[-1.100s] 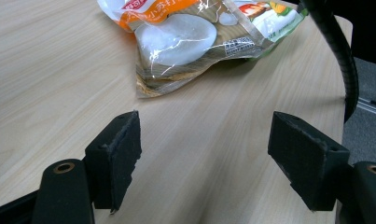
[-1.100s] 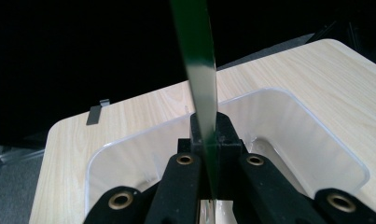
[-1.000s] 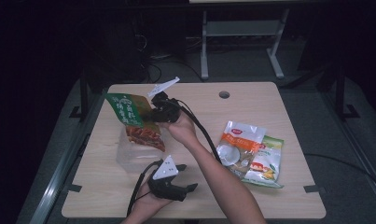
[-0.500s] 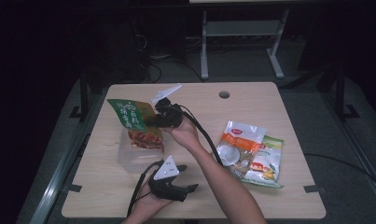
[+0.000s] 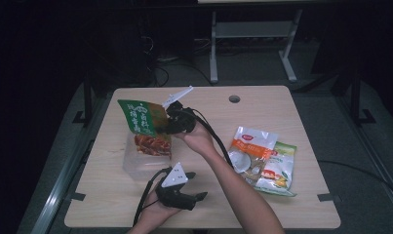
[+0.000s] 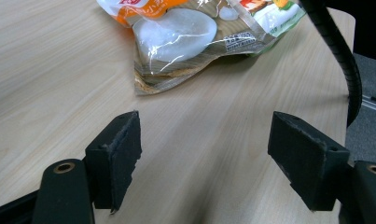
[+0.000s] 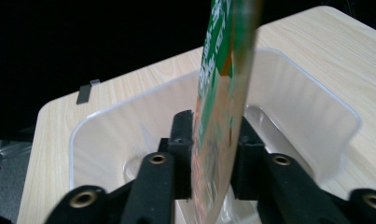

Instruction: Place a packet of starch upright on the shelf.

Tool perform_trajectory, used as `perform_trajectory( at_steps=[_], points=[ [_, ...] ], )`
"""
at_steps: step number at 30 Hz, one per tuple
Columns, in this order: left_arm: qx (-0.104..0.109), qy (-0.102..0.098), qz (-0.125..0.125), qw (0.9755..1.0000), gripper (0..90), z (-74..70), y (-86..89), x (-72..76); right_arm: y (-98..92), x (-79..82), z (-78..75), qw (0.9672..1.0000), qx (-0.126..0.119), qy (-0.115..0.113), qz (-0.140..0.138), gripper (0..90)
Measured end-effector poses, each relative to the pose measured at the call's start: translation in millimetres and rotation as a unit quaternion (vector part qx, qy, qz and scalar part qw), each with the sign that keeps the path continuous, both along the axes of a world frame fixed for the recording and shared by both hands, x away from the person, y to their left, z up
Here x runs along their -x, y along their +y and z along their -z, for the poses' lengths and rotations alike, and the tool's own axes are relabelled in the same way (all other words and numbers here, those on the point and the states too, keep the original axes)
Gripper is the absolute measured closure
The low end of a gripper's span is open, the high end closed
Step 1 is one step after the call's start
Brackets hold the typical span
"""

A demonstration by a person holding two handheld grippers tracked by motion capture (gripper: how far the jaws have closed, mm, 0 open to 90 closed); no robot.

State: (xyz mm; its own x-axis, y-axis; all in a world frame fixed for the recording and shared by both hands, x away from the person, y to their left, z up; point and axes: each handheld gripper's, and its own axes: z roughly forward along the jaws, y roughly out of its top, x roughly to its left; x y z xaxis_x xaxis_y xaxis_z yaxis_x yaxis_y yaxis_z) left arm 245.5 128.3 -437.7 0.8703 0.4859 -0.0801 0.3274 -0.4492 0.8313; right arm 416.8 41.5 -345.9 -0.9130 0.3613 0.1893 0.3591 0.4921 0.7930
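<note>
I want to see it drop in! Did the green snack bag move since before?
Yes. The green snack bag went down and toward the person, into the clear box.

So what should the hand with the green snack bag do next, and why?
Probably open the jaws a little wider and pull the right gripper up and away. The green snack bag already stands upright inside the clear plastic box, and the jaws have just been opening with the bag between them.

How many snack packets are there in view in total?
3: the green packet stands in the clear box, between the right gripper jaws; two overlapping packets lie at the table's right; others may be hidden under them.
</note>
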Motion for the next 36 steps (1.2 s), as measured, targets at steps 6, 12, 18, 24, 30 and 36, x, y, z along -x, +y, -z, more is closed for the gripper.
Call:
perform_trajectory(
  at_steps=[6, 12, 18, 24, 30, 36],
  points=[
    [-0.003, 0.0, 0.001, 1.0, 25.3, 0.6, -0.9, -0.6, -13.0, 4.0, -8.2, 1.0, 0.006, 0.0, 0.006, 60.1],
    [-0.006, 0.002, 0.003, 1.0, 25.3, 1.8, -3.1, -1.0, -28.2, 8.6, -15.1, 0.9998, 0.014, -0.005, 0.014, 54.6],
    [-0.01, 0.004, 0.006, 0.9999, 25.4, 2.3, -3.4, -3.3, -48.5, 12.7, -20.1, 0.9995, 0.01, 0.0, 0.031, 50.2],
    [-0.008, 0.009, 0.007, 0.9999, 25.9, 2.7, -4.9, -5.0, -76.2, 15.6, -20.9, 0.9986, 0.023, -0.001, 0.049, 46.2],
    [0.01, 0.024, 0.011, 0.9996, 25.9, 2.9, -9.1, -5.6, -96.8, 20.6, -22.2, 0.9976, 0.023, 0.005, 0.066, 43.2],
    [0.008, 0.021, 0.019, 0.9996, 25.9, 2.6, -15.9, -6.4, -119.8, 26.1, -20.7, 0.9961, 0.032, 0.007, 0.081, 39.7]
  ],
)
